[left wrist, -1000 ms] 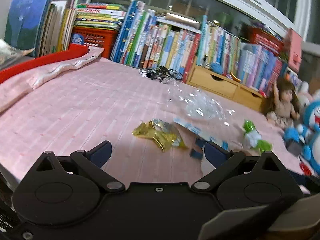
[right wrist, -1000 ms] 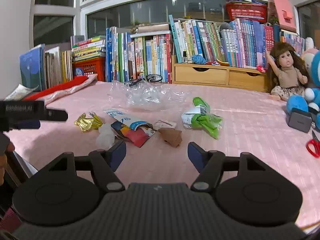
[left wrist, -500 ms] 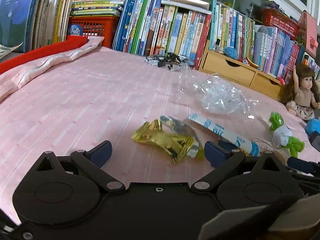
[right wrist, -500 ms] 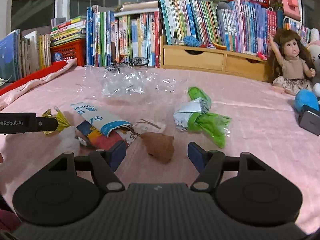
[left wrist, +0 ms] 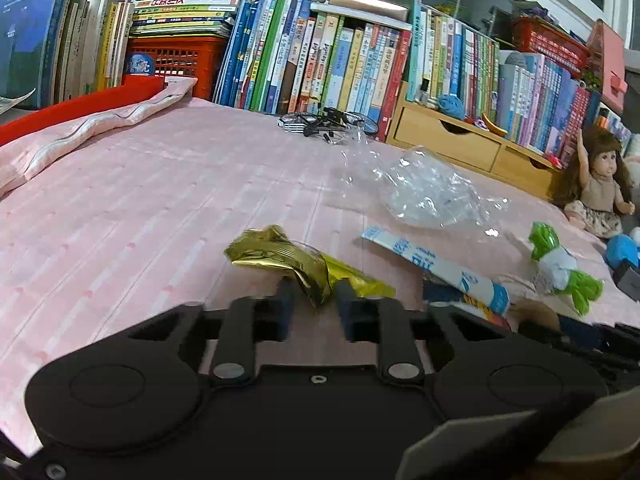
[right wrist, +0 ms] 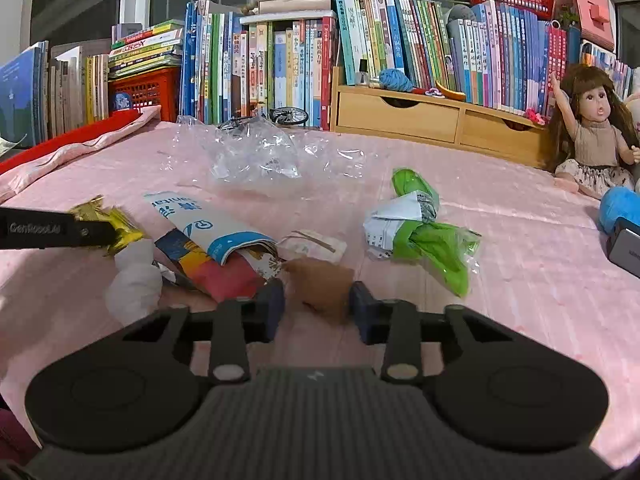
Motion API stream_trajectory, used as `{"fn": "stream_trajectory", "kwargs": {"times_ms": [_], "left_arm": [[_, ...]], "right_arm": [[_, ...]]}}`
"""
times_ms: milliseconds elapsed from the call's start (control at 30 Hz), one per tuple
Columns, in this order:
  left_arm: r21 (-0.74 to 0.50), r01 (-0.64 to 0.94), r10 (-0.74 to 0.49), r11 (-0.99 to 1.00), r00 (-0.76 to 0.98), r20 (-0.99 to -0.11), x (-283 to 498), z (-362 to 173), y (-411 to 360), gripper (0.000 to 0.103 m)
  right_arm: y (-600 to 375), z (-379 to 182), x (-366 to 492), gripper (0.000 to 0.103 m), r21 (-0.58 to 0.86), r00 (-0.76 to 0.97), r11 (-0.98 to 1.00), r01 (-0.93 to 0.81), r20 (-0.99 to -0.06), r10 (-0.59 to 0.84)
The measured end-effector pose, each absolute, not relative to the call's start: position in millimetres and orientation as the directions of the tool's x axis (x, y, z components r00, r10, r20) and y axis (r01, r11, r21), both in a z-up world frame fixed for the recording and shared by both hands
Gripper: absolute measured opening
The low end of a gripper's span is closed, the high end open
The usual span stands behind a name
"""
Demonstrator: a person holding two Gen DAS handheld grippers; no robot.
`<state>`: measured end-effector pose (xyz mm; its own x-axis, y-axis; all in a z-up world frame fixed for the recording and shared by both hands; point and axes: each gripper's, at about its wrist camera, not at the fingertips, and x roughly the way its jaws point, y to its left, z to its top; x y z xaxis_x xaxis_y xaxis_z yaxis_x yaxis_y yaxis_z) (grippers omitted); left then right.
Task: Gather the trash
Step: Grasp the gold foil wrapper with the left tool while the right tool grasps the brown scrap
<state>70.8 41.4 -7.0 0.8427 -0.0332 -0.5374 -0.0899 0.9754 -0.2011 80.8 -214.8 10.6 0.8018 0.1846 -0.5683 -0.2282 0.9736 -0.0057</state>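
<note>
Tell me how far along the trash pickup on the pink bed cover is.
Nothing looks collected yet. In hand: the left gripper has just closed on the gold wrapper, the right gripper on the brown scrap. Left lying: clear plastic, blue-and-white packet, green wrapper, white wad.

Rows of upright books (right wrist: 280, 68) span the top of frame, red basket (right wrist: 148, 90) upper left under a flat stack. Wooden two-drawer organizer (right wrist: 436, 120) right of centre, blue yarn ball (right wrist: 394, 80) on top. Doll (right wrist: 592, 136) seated far right. Small model bicycle (left wrist: 328, 122) by the books. Pink striped cloth (left wrist: 140, 208) covers the desk.
</note>
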Motion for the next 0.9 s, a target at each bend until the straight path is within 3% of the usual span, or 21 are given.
{"fn": "stream_trajectory", "kwargs": {"times_ms": [100, 433, 467, 533, 567, 600, 800, 900], "left_arm": [[-0.186, -0.087, -0.024, 0.979, 0.849, -0.527, 59, -5, 41, 0.012], [-0.167, -0.090, 0.005, 0.982, 0.891, -0.453, 21, 8, 45, 0.012], [-0.164, -0.101, 0.018, 0.981, 0.895, -0.445, 20, 9, 46, 0.016], [-0.155, -0.132, 0.057, 0.979, 0.909, -0.413, 20, 11, 48, 0.048], [-0.148, -0.144, 0.075, 0.978, 0.916, -0.394, 21, 11, 49, 0.081], [-0.140, -0.147, 0.084, 0.979, 0.921, -0.380, 24, 11, 50, 0.095], [-0.040, -0.129, 0.100, 0.991, 0.898, -0.428, 55, 0, 46, 0.095], [-0.059, -0.130, 0.086, 0.990, 0.869, -0.488, 71, -6, 49, 0.095]], "right_arm": [[-216, 14, 72, 0.030, -0.011, 0.823, 0.970, -0.241, -0.532, 0.199], [-224, 32, 45, 0.030, -0.015, 0.842, 0.965, -0.264, -0.492, 0.222], [-223, 32, 44, 0.030, -0.013, 0.841, 0.964, -0.265, -0.493, 0.224], [-223, 31, 43, 0.030, -0.016, 0.842, 0.964, -0.265, -0.491, 0.223], [-222, 30, 43, 0.031, -0.018, 0.842, 0.964, -0.265, -0.492, 0.222], [-221, 29, 42, 0.031, -0.021, 0.842, 0.964, -0.265, -0.492, 0.221], [-220, 25, 42, 0.032, -0.015, 0.840, 0.965, -0.262, -0.496, 0.220], [-221, 23, 43, 0.032, -0.011, 0.837, 0.966, -0.260, -0.501, 0.219]]}}
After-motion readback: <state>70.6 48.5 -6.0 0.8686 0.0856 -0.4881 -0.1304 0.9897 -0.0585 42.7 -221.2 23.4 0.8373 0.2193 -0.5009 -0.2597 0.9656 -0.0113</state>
